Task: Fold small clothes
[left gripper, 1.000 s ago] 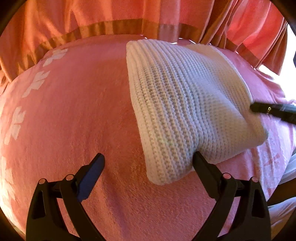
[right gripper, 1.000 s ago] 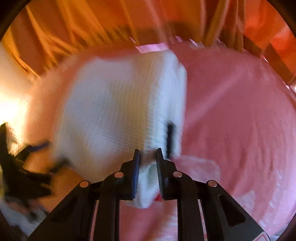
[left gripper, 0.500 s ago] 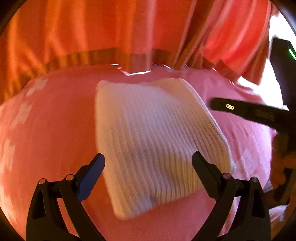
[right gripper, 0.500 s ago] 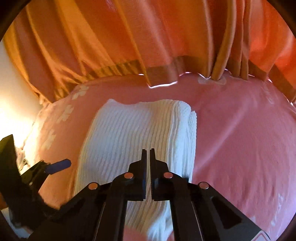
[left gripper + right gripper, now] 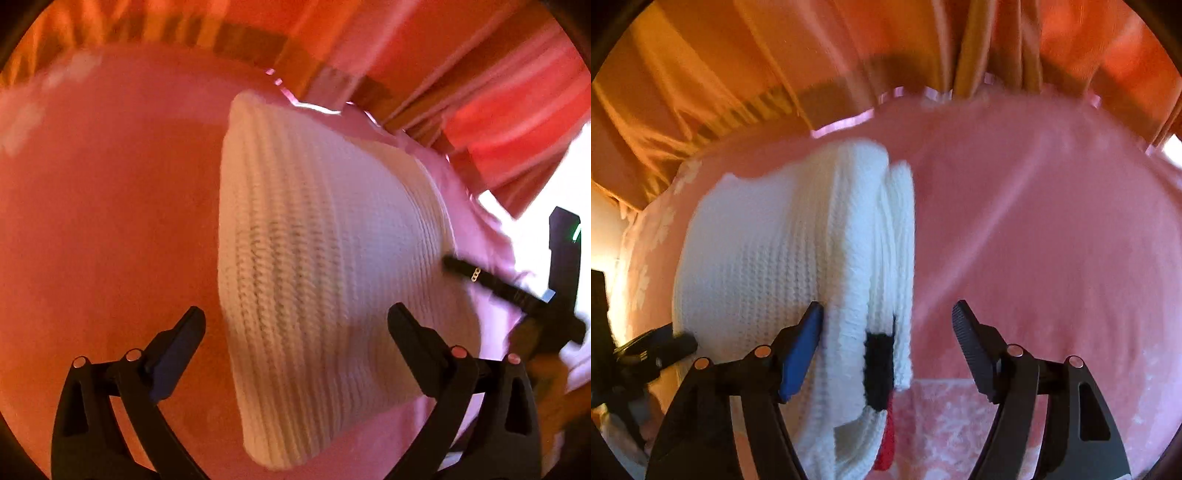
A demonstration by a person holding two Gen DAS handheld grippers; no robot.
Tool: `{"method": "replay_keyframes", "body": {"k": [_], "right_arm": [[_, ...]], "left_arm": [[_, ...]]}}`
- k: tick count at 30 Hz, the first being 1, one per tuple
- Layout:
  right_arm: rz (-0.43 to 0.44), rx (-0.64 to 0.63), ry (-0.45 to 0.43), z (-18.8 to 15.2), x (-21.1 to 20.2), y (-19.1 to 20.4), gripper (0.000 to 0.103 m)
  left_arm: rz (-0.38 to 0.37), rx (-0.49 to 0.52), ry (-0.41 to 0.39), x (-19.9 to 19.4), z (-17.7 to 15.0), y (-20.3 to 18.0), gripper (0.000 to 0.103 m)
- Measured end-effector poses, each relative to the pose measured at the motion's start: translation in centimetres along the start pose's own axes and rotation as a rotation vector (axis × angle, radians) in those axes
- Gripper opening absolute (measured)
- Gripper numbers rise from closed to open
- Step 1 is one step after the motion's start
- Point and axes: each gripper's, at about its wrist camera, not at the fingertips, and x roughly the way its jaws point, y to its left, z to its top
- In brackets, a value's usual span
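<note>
Knitwear [image 5: 768, 280], folded, lies on the pink bed [image 5: 1052, 240], long axis running away from both tongs; right tongs [image 5: 886, 328] straddle its layered edge, left tongs [image 5: 295, 325] likewise agape, seemingly empty.

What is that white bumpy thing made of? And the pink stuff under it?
The white knit garment looks like thick, soft yarn, perhaps wool or acrylic: rows of raised stitches show across it. The pink cover underneath looks like a matte, slightly fuzzy fabric with pale flower prints; blur hides its weave.

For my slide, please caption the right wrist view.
Open right gripper over a folded white knit garment on a pink bedspread.
</note>
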Motion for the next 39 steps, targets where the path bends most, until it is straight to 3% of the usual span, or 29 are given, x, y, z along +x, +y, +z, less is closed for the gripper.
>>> {"method": "replay_keyframes", "body": {"k": [2,4,5,6,7,8,11,16,18,21,23,25,26,27,29,32,34,37,38,39], "right_arm": [[0.08,0.06,0.018,-0.2,1.4,-0.7,0.075],[0.181,0.125,0.045,-0.6,2.7,-1.6,0.074],[0.241,0.174,0.061,-0.8,3.6,-2.0,0.063],[0.292,0.205,0.071,-0.9,4.1,-2.1,0.059],[0.294,0.221,0.064,-0.7,4.0,-1.9,0.047],[0.289,0.21,0.05,-0.3,3.3,-1.2,0.039],[0.26,0.118,-0.058,0.6,-0.7,2.6,0.036],[0.286,-0.05,-0.226,1.0,-6.9,10.0,0.036],[0.317,-0.07,-0.245,1.2,-7.1,11.9,0.036],[0.347,-0.096,-0.216,1.6,-4.5,14.8,0.04],[0.293,-0.112,-0.11,1.0,-0.1,16.3,0.045],[0.147,-0.132,-0.016,0.1,3.6,17.0,0.04],[0.165,-0.117,-0.027,-0.3,3.8,17.1,0.039],[0.178,-0.098,-0.041,-0.3,3.2,17.4,0.036],[0.18,-0.144,-0.134,-0.2,-0.4,18.9,0.013],[0.195,-0.231,-0.21,-0.4,-4.1,21.5,0.004],[0.216,-0.295,-0.15,-1.5,-3.8,22.9,0.004],[0.102,-0.381,0.081,-3.3,2.2,23.0,0.0],[0.078,-0.38,0.12,-3.8,4.0,22.2,0.0],[0.119,-0.341,0.116,-3.7,4.1,21.6,0.0]], "left_arm": [[-0.01,-0.048,0.048,1.6,0.0,1.0,0.097],[-0.03,-0.019,0.004,1.6,0.0,0.9,0.097],[-0.037,0.012,0.003,1.8,0.1,0.7,0.093],[-0.041,0.023,-0.003,1.8,0.0,0.2,0.084],[-0.064,0.025,-0.006,1.8,0.3,0.2,0.066],[-0.068,0.024,0.001,1.6,0.6,0.2,0.055],[-0.057,0.076,-0.045,-1.3,1.8,-0.8,0.042],[-0.057,0.11,-0.158,-8.4,3.5,-0.2,0.042],[-0.035,0.11,-0.2,-10.9,3.7,0.8,0.043],[0.043,0.088,-0.251,-12.8,3.2,3.8,0.047],[0.148,0.057,-0.223,-11.8,2.8,6.6,0.063],[0.31,0.061,-0.165,-9.4,2.3,8.9,0.064],[0.391,0.05,-0.134,-8.4,1.8,10.3,0.068],[0.362,0.019,-0.133,-8.7,1.1,11.5,0.068],[0.281,-0.05,-0.157,-10.4,0.4,12.1,0.066],[0.308,0.049,-0.235,-13.0,-0.8,10.3,0.068],[0.321,0.092,-0.263,-13.7,-1.4,9.4,0.073],[0.392,0.158,-0.215,-11.5,-2.5,8.9,0.076],[0.417,0.169,-0.196,-10.8,-2.7,9.1,0.076],[0.44,0.173,-0.173,-10.0,-3.0,9.5,0.076]]}}
